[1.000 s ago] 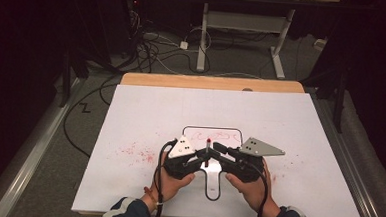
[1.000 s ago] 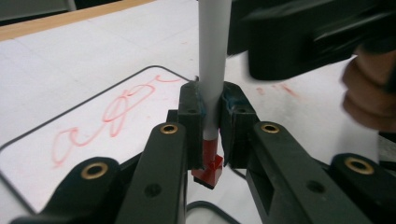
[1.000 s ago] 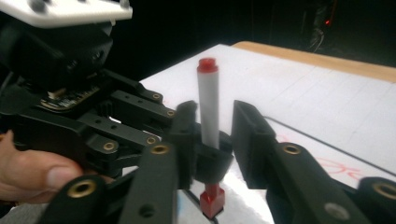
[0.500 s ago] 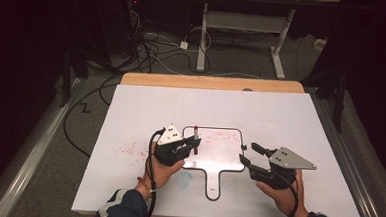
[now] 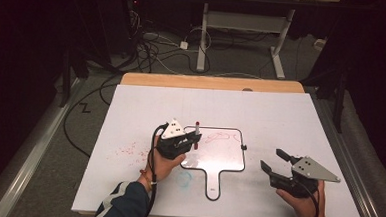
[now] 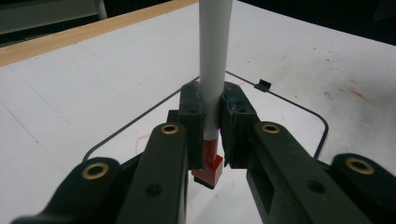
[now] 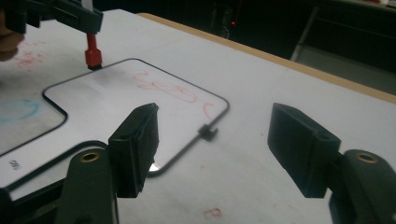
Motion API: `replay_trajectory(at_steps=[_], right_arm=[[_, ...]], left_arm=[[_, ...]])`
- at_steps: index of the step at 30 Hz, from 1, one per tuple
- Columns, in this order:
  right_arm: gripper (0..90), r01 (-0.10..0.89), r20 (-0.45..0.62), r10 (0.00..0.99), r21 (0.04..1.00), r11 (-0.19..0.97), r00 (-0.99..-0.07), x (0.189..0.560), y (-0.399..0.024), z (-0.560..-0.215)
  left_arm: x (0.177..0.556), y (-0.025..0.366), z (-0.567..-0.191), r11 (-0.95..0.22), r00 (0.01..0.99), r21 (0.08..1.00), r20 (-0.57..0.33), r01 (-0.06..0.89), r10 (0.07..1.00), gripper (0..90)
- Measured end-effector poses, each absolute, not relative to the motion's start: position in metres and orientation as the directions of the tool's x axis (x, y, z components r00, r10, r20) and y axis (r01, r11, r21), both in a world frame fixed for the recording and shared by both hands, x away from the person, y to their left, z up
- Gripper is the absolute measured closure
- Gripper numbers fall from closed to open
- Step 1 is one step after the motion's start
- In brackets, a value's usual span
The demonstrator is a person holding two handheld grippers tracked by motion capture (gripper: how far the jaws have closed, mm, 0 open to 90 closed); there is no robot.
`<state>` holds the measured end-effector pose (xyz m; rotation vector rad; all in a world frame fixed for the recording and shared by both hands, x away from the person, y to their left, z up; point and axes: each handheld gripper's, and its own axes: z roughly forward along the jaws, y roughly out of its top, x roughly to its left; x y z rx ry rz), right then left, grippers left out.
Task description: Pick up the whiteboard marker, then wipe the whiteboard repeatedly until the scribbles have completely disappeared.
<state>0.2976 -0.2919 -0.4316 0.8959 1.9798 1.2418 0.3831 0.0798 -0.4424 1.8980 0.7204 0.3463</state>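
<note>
My left gripper (image 5: 194, 139) (image 6: 212, 126) is shut on a white marker (image 5: 197, 131) (image 6: 215, 65), held upright with its red end (image 6: 208, 170) just above a small black-rimmed whiteboard (image 5: 228, 158) (image 7: 112, 100). The board carries a red scribble (image 5: 223, 136) (image 7: 173, 91). My right gripper (image 5: 272, 159) (image 7: 215, 135) hovers to the right of the board, near the table's front edge. Its jaws have just been opening and nothing is between them. In the right gripper view the left gripper (image 7: 70, 14) and the marker's red end (image 7: 92, 53) appear at the top left.
The board lies on a large white table sheet (image 5: 280, 118) with red smudges (image 5: 128, 150) and a blue ring (image 5: 185, 177). A wooden edge (image 5: 212, 82) runs along the back. Cables (image 5: 149, 51) and a desk frame (image 5: 245, 26) are on the floor beyond.
The grippers were together over the small board. The right one has swung away to the right and opened. The left has shifted left and back, still holding the marker.
</note>
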Motion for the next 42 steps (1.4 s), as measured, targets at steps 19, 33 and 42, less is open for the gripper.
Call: replay_trajectory(at_steps=[19,33,42], right_arm=[[28.2,0.248,-0.216,0.786,0.872,0.422,-0.579,0.302,-0.298,-0.453],[28.9,0.251,-0.214,0.744,0.852,0.459,-0.633,0.304,-0.287,-0.46],[29.1,0.24,-0.221,0.727,0.848,0.473,-0.651,0.301,-0.284,-0.459]], left_arm=[[0.426,0.076,-0.45,-0.3,0.756,0.89,-0.072,0.343,0.65,78.2],[0.453,0.056,-0.467,-0.326,0.766,0.896,-0.023,0.301,0.643,78.3],[0.448,0.053,-0.465,-0.388,0.789,0.884,0.037,0.26,0.613,78.3]])
